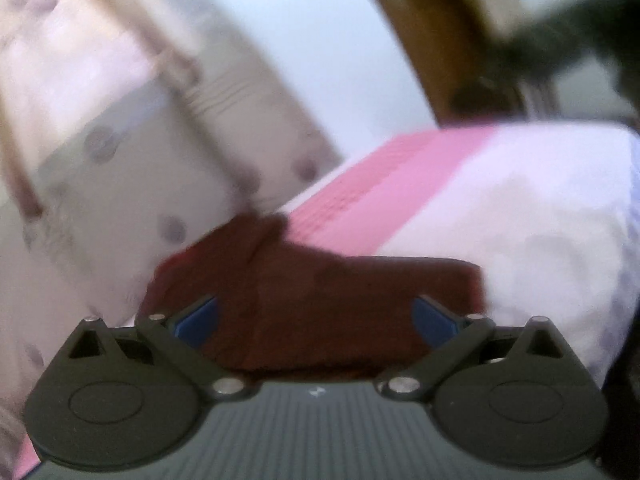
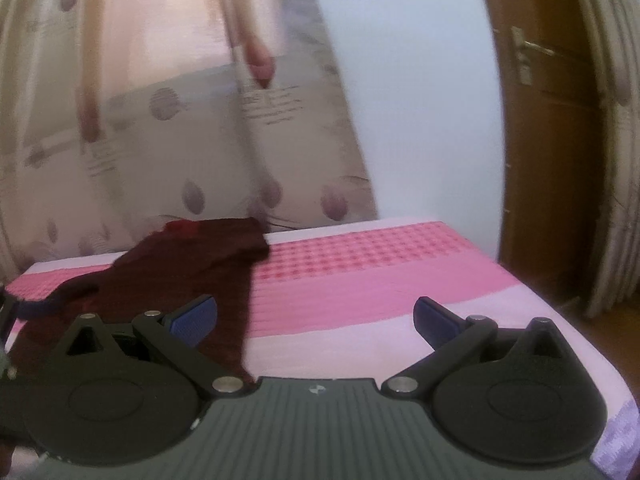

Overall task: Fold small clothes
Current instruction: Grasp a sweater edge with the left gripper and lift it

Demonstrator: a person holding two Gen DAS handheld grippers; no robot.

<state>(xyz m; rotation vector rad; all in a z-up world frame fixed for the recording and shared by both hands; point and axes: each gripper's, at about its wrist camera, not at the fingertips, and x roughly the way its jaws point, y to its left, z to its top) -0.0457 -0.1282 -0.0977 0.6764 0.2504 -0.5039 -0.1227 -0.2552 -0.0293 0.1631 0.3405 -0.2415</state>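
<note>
Above the pink bed [image 2: 360,280], both grippers' jaws gape wide, empty, over the maroon garment [image 1: 320,300].

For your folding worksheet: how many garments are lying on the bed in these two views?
1. A dark maroon garment lies spread on the pink-and-white bed cover, toward its left side near the curtain. The views do not show the whole bed, so others may be hidden.

Black tool [image 2: 316,320], blue pads [image 2: 194,320], seemingly ribbed grey body.
</note>
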